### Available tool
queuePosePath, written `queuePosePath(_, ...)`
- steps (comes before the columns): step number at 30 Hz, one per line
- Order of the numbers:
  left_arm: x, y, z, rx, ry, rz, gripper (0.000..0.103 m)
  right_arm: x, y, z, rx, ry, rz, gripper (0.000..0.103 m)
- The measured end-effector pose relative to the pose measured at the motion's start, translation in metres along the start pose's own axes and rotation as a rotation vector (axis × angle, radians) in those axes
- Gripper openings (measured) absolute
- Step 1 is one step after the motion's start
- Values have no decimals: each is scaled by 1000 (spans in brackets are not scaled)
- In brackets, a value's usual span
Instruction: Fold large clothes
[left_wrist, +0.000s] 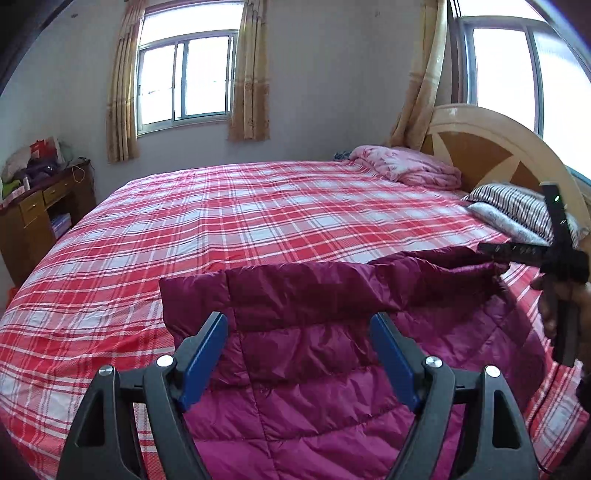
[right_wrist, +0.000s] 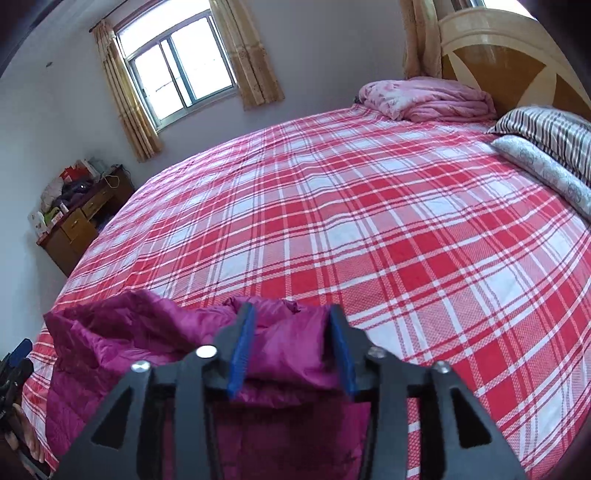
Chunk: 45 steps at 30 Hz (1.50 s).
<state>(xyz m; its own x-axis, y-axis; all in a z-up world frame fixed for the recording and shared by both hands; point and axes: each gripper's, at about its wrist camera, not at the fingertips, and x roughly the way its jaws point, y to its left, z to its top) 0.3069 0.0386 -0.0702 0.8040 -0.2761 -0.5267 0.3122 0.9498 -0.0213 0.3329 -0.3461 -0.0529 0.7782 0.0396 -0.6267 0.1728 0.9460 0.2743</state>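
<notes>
A magenta quilted down jacket (left_wrist: 314, 350) lies on the near side of the bed (left_wrist: 240, 221), whose sheet is red plaid. Its upper layer is folded over, with the folded edge running across the bed. My left gripper (left_wrist: 299, 321) hovers open over the jacket's left half, and its blue pads (left_wrist: 207, 358) are clear of the cloth. At the jacket's right end is my right gripper (right_wrist: 291, 310), also open. A bulge of jacket fabric (right_wrist: 288, 343) sits loosely between its jaws. In the left wrist view, a hand holds the right gripper (left_wrist: 487, 251) at the right edge.
A folded pink quilt (left_wrist: 410, 166) and striped pillows (left_wrist: 517, 206) lie against the wooden headboard (left_wrist: 491, 147) at the far right. A cluttered wooden desk (left_wrist: 37, 206) stands by the bed's far left side. Curtained windows (left_wrist: 184, 74) are behind.
</notes>
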Motion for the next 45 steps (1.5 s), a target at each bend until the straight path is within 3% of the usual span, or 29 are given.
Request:
queuePosePath(2, 15, -3, -6, -1, 17, 28, 80, -17, 1, 2, 24, -82, -18, 89)
queuePosePath(4, 29, -1, -10, -14, 40, 70, 80, -30, 9, 0, 21, -97, -58, 89)
queuePosePath(6, 39, 4, -15, -46, 60, 93, 80, -40, 26, -10, -9, -97, -11, 88)
queuePosePath(10, 54, 9, -18, -93, 77, 130, 80, -25, 87, -46, -195, -8, 94, 85)
queuePosePath(14, 66, 12, -15, -128, 104, 149, 80, 15, 120, -68, -326, 45, 56, 81)
queuePosePath(19, 76, 23, -8, -190, 134, 139, 80, 56, 111, -66, -329, 119, -18, 77)
queuePosePath(26, 88, 14, 5, -160, 137, 126, 80, 80, 98, -54, -315, 152, -66, 75)
queuePosePath(33, 117, 17, -3, -195, 194, 142, 80, 94, 102, -51, -308, 152, -84, 75)
queuePosePath(45, 140, 20, -10, -223, 233, 117, 93, 107, 93, -52, -252, 176, -67, 79)
